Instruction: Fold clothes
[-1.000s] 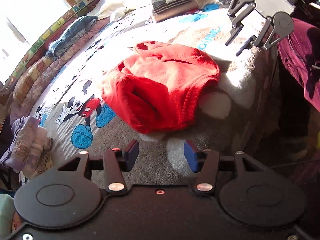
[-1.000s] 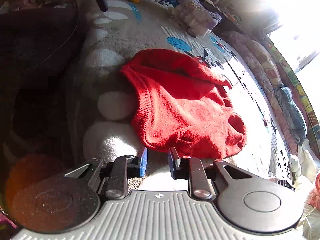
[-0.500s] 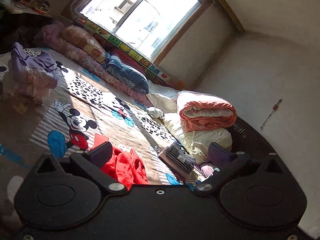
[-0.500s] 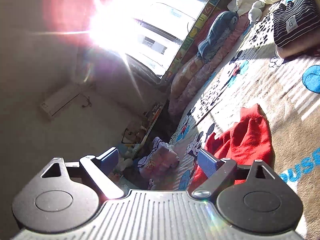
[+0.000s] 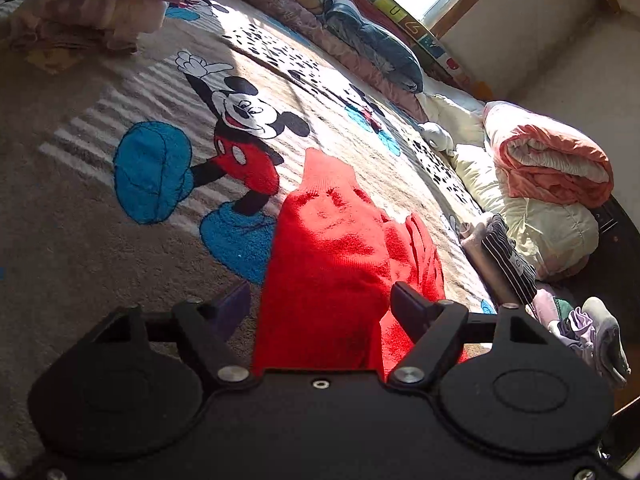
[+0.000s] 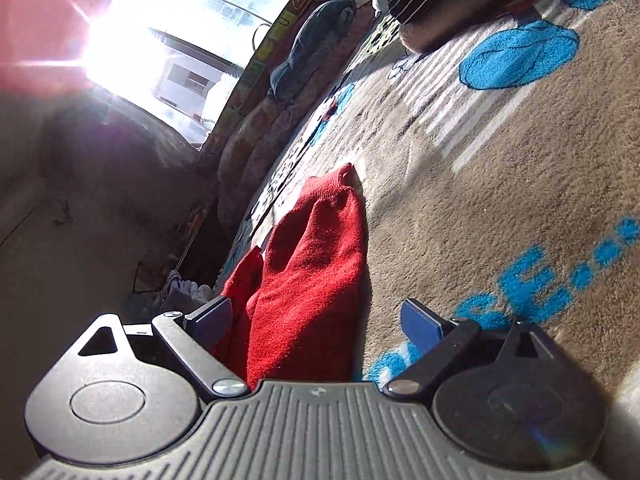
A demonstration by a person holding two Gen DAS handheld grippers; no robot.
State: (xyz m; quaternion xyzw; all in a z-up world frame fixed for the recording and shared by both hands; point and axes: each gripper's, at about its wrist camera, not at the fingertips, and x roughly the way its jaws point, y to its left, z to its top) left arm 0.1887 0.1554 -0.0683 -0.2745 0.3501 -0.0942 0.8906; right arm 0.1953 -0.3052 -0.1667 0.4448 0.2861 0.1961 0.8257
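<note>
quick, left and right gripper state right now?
left gripper: open, jaws spread either side of the red sweater, not clamped on it
right gripper: open, the same red sweater lies between its jaws, not clamped

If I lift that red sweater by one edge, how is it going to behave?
The red sweater will probably drape and sag rather than hold shape: it already lies in soft folds on the blanket. Its knit looks thick, so likely grippy, not slippery, between the left tongs. The bunched layers may slide apart, so a single-edge lift could undo them.
</note>
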